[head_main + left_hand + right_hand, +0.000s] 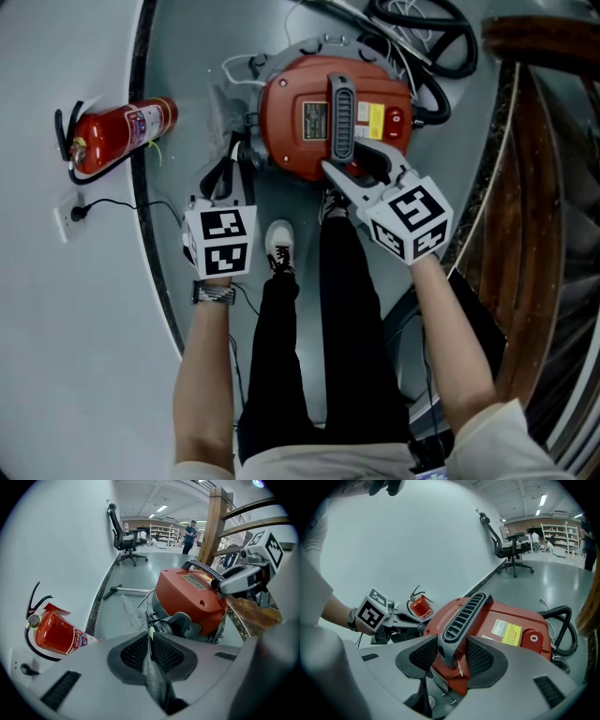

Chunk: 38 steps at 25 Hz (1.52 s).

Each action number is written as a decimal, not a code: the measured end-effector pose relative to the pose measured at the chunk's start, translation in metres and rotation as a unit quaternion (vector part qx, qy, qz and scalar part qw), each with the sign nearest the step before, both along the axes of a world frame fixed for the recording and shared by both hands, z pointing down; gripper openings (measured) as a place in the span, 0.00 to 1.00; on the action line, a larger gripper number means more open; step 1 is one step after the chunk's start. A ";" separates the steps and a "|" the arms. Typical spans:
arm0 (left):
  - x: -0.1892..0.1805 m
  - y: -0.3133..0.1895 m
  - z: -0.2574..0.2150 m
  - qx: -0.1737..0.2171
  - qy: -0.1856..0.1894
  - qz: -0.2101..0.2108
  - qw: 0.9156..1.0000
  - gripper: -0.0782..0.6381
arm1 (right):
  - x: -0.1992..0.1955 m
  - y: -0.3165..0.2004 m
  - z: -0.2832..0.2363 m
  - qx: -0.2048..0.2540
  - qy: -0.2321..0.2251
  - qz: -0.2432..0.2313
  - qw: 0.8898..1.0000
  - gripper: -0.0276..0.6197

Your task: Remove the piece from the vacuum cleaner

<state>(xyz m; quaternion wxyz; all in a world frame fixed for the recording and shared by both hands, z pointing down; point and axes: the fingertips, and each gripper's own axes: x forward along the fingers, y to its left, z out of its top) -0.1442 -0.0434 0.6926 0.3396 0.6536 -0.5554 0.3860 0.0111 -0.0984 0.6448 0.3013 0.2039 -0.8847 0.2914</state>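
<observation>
A red vacuum cleaner (300,127) (187,595) stands on the grey floor in front of the person's feet. Its grey ribbed handle (341,108) (464,613) runs across the top. My right gripper (354,174) (451,656) is shut on the near end of that handle. My left gripper (228,180) (150,641) is at the vacuum's left side, by its grey and black fitting (176,623). Its jaws stand almost together, pinching a thin black piece (148,620) seen edge-on with a pale tip. I cannot tell how that piece joins the vacuum.
A red fire extinguisher (117,136) (56,634) lies by the white wall, near a wall socket (70,216). Black hose (431,47) coils behind the vacuum. A wooden railing (534,187) runs along the right. Clear plastic (129,613) lies on the floor. The person's shoe (279,246) is close by.
</observation>
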 end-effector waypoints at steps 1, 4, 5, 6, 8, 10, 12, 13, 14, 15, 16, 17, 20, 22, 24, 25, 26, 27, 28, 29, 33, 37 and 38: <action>-0.001 0.000 0.000 0.000 0.002 -0.004 1.000 0.16 | 0.000 0.000 0.000 0.001 0.000 0.000 1.000 0.33; -0.002 0.000 0.000 0.000 0.006 -0.014 1.000 0.16 | 0.000 0.000 0.000 0.002 -0.001 0.001 1.000 0.33; -0.002 0.000 0.001 0.001 0.007 -0.017 1.000 0.16 | 0.000 0.000 0.000 0.002 -0.001 0.000 1.000 0.33; -0.003 0.000 0.001 0.001 0.010 -0.023 1.000 0.16 | 0.000 0.000 0.000 0.002 -0.001 0.000 1.000 0.33; -0.004 0.001 0.001 0.002 0.020 -0.040 0.999 0.16 | 0.000 0.000 0.000 0.003 -0.001 0.000 1.000 0.33; -0.006 0.002 0.001 0.004 0.027 -0.051 0.998 0.16 | 0.000 0.000 0.000 0.004 -0.003 0.000 1.000 0.33; -0.007 0.002 0.001 0.004 0.027 -0.049 0.998 0.16 | -0.001 0.000 0.000 0.004 -0.004 -0.001 1.000 0.33; -0.007 0.002 0.001 0.004 0.027 -0.046 0.999 0.16 | 0.000 0.000 0.000 0.004 -0.004 -0.001 1.000 0.33; -0.007 0.002 0.001 0.004 0.027 -0.044 0.999 0.16 | 0.000 0.000 0.000 0.004 -0.003 -0.001 1.000 0.33; -0.007 0.002 0.001 0.004 0.026 -0.041 0.999 0.16 | 0.000 0.000 0.000 0.005 -0.003 -0.001 1.000 0.33; -0.008 0.002 0.001 0.004 0.025 -0.039 0.999 0.16 | 0.000 0.000 0.000 0.005 -0.004 -0.001 1.000 0.33; -0.008 0.003 0.001 0.004 0.024 -0.038 0.999 0.16 | 0.000 0.000 0.000 0.005 -0.004 -0.001 1.000 0.33; -0.012 0.003 0.001 0.006 0.024 -0.032 0.999 0.16 | 0.000 0.000 0.000 0.005 -0.004 0.001 1.000 0.33; -0.013 0.003 0.001 0.007 0.019 -0.026 0.999 0.16 | -0.001 0.000 0.000 0.007 -0.005 0.002 1.000 0.33; -0.012 0.003 0.001 0.006 0.017 -0.025 1.000 0.17 | 0.000 0.000 0.000 0.009 -0.005 0.003 1.000 0.33; -0.011 0.003 0.001 0.006 0.018 -0.029 0.999 0.17 | 0.000 0.000 0.000 0.009 -0.005 0.004 1.000 0.33; -0.012 0.004 0.001 0.006 0.020 -0.034 0.999 0.17 | 0.000 0.000 0.000 0.010 -0.005 0.004 1.000 0.33; -0.012 0.004 0.001 0.006 0.022 -0.039 0.999 0.17 | -0.001 0.001 0.000 0.010 -0.006 0.004 1.000 0.33; -0.012 0.004 0.000 0.007 0.024 -0.043 0.999 0.17 | -0.001 0.001 -0.001 0.011 -0.007 0.004 1.000 0.33; -0.011 0.003 -0.001 0.009 0.026 -0.044 0.999 0.18 | 0.000 0.000 -0.001 0.013 -0.007 0.005 1.000 0.33; -0.008 -0.013 -0.006 0.021 0.035 -0.027 0.999 0.25 | 0.000 0.000 -0.001 0.016 -0.006 0.007 1.000 0.33; -0.012 -0.030 -0.002 0.009 0.053 -0.043 0.998 0.27 | -0.001 0.001 -0.002 0.012 -0.007 0.002 1.000 0.33; -0.013 -0.032 0.001 0.000 0.057 -0.046 0.997 0.27 | -0.001 0.001 -0.001 0.011 -0.007 0.001 1.000 0.33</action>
